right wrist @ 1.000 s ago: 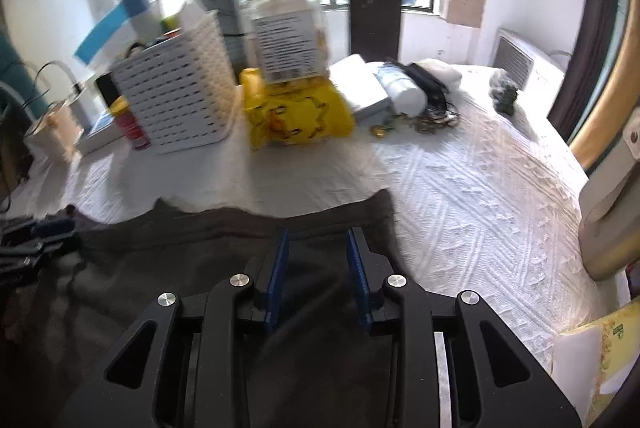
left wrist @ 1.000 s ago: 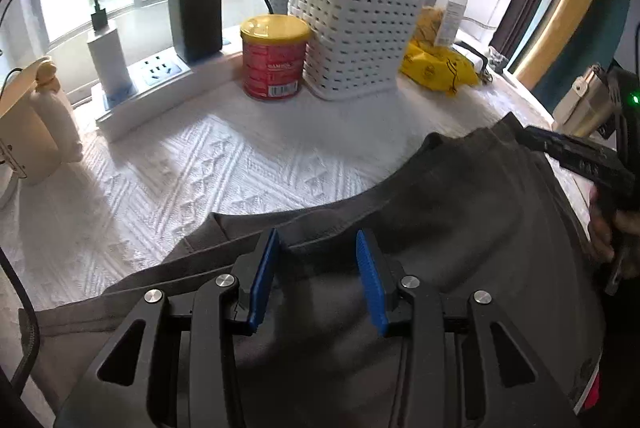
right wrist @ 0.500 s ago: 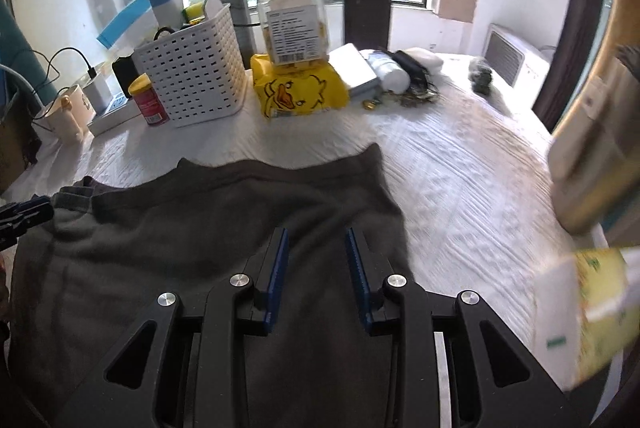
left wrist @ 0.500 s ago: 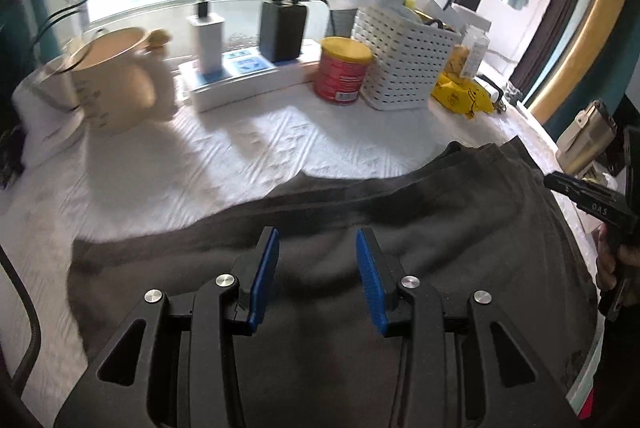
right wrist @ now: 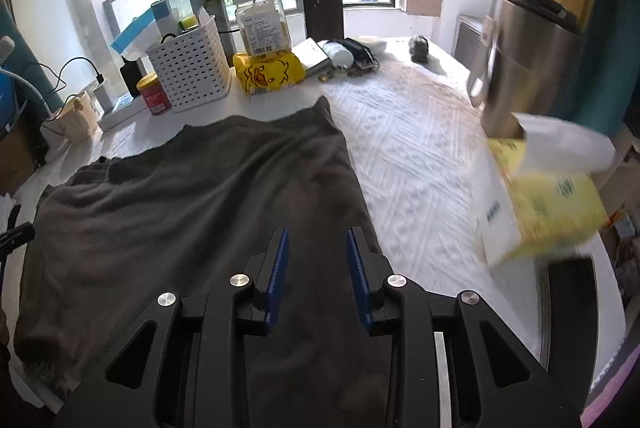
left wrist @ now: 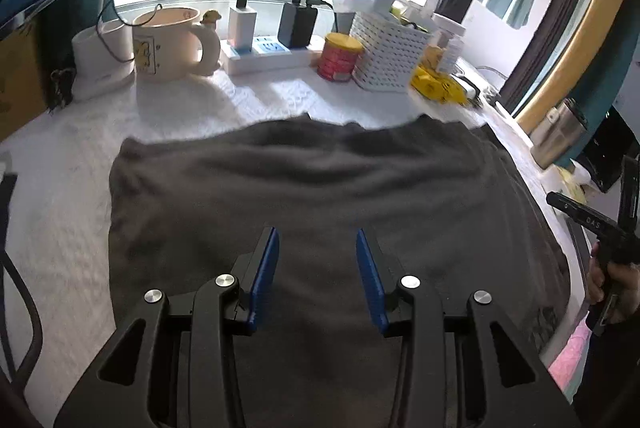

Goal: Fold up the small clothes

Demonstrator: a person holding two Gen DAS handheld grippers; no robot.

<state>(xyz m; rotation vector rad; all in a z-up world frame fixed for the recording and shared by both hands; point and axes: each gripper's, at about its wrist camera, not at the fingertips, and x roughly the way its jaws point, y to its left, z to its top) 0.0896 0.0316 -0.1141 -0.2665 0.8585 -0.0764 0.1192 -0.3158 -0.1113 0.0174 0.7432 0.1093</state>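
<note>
So the dark grey garment point(left wrist: 320, 187) is lying spread flat on the white textured surface point(right wrist: 412, 155); the left gripper point(left wrist: 317, 260) and right gripper point(right wrist: 316, 260) both hang above its near part; each one's 2 blue fingers point(right wrist: 278, 268) are parted with a clear gap, nothing pinched between them; white basket point(right wrist: 188, 67) and red tin point(left wrist: 340, 57) sit behind it by the window.
</note>
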